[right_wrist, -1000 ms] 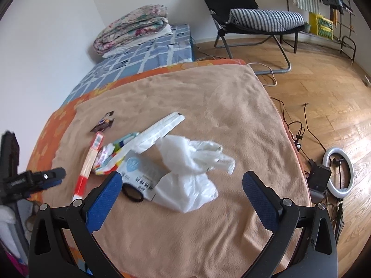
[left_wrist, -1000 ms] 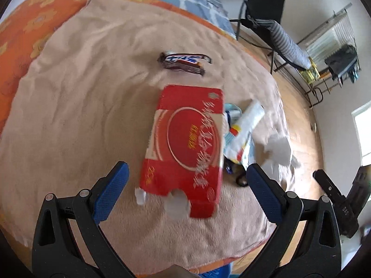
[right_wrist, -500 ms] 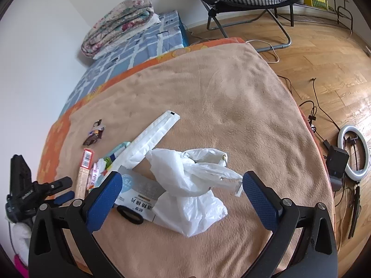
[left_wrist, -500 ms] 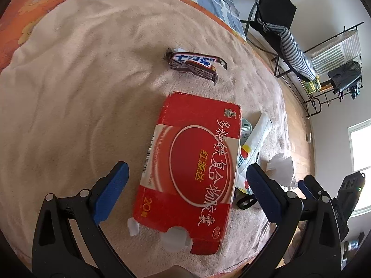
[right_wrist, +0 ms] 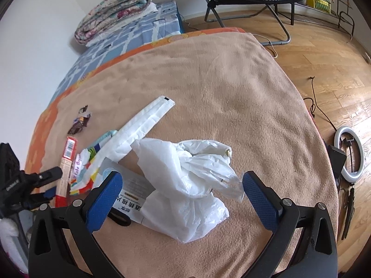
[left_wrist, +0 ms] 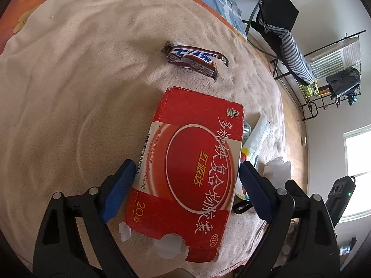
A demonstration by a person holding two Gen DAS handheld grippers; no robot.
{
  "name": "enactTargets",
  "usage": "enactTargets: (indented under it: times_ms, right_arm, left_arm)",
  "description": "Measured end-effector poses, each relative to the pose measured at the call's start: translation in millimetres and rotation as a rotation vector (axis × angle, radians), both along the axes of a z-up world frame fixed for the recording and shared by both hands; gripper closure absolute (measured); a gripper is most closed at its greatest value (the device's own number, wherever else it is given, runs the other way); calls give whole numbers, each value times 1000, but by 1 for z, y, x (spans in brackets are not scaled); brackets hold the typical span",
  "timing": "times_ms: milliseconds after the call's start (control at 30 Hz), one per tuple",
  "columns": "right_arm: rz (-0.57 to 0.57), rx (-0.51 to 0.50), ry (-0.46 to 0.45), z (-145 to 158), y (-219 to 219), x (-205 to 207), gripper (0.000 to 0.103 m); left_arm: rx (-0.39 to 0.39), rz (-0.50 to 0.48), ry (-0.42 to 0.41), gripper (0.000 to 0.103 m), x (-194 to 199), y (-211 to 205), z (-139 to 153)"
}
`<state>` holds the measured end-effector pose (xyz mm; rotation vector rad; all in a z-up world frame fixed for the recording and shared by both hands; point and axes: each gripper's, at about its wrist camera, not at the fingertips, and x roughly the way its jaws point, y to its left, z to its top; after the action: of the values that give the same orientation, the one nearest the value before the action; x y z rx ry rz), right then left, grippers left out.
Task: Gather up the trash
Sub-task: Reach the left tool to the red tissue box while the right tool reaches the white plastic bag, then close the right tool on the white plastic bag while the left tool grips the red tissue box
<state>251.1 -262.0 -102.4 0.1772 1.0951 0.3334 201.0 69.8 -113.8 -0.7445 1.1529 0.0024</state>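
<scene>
Two grippers up over the bed and both have dropped noticeably closer in the last second, which is the main change. My left gripper (left_wrist: 185, 180) was hanging well above the red carton (left_wrist: 190, 169) a second ago; now its blue pads sit on either side of the carton's near half, jaws spread wide, nothing pinched yet. I can't tell if the pads are touching the cardboard edges or just beside them. The carton lies flat on the tan blanket (left_wrist: 69, 92), near its front edge, with the torn flap end toward me. Just past its far end is the chocolate bar wrapper (left_wrist: 192, 60), untouched.

Same story on the other side: my right gripper (right_wrist: 183, 194) has moved in on the crumpled white plastic bag (right_wrist: 185, 185), which now fills the gap between the wide-open jaws. The bag sits near the blanket's front edge, partly over a grey-white packet (right_wrist: 129, 185), with a long white sleeve (right_wrist: 139, 127) and some colourful wrappers (right_wrist: 85, 169) off toward the left edge.

So nothing's collected yet, but both targets are lined up. My guess is the next thing is closing on the carton and the bag. The carton's flat and wide, so it might buckle or slide on that fuzzy blanket when squeezed.
</scene>
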Motion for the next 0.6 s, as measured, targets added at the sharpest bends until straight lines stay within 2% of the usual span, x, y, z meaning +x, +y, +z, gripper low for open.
enactTargets:
  times_ms: [233,300,367,400,433,467,600]
  right_arm:
    - [8,-3,-7,-3,3,0,1]
    - [9,-13,-7,-3,2,-1,7]
    - [13,-19,-1,-5,1,0,24]
    - [14,-16,5,-6,0,0,28]
    - [13,-10,12,-8,-2,0,38]
    - [11,9,23,-10,-4,1,44]
    - [-8,66,24,-8,-10,0,56]
  left_arm:
    - [77,-4,-28,11,-5,-3,11]
    - [85,1,-37,11,-7,-1,14]
    - [90,6,-46,11,-8,2,17]
    - [92,8,-48,11,-9,4,17]
    - [95,12,-50,11,-9,6,18]
    - [97,13,-51,11,-11,7,19]
    - [105,30,-54,11,-14,13,21]
